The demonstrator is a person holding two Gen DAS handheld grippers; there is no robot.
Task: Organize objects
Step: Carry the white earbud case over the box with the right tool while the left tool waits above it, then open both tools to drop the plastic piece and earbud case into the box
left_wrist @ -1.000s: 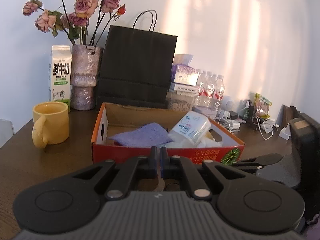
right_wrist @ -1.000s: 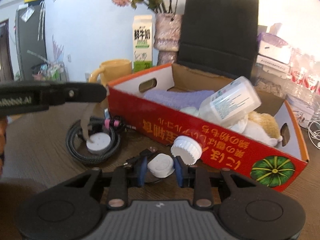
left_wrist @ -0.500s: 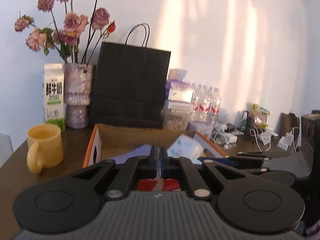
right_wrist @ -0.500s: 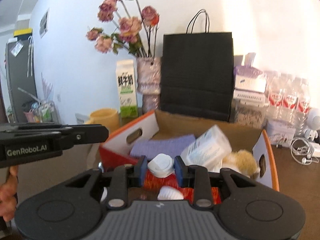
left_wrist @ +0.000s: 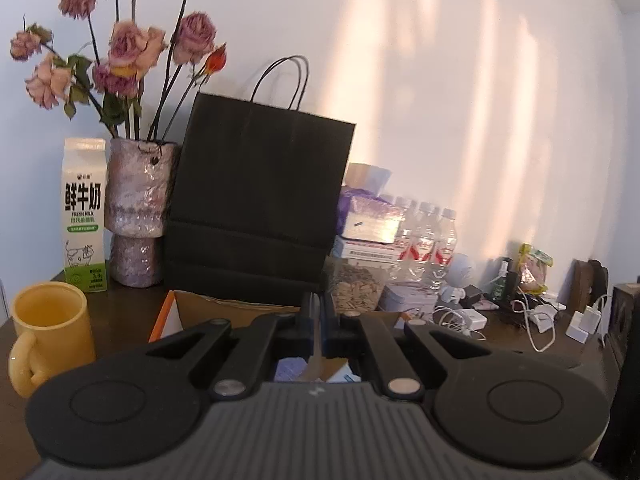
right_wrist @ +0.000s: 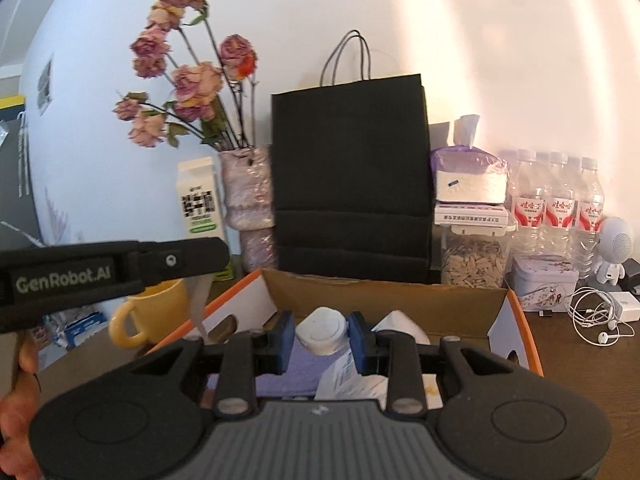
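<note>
A black paper bag (right_wrist: pixel 350 172) stands behind the cardboard box (right_wrist: pixel 516 316), with a vase of dried roses (left_wrist: pixel 136 216), a milk carton (left_wrist: pixel 85 220) and a yellow mug (left_wrist: pixel 50 328) to its left (water bottles (right_wrist: pixel 560 204) sit to the right). The right gripper (right_wrist: pixel 322 336) is clamped on a white puck-shaped device (right_wrist: pixel 322 330), now raised above the box's purple cloth (right_wrist: pixel 304 368) instead of low by the red front wall. The left gripper (left_wrist: pixel 319 320) is closed on a thin pale strip (left_wrist: pixel 316 356) and has also risen.
</note>
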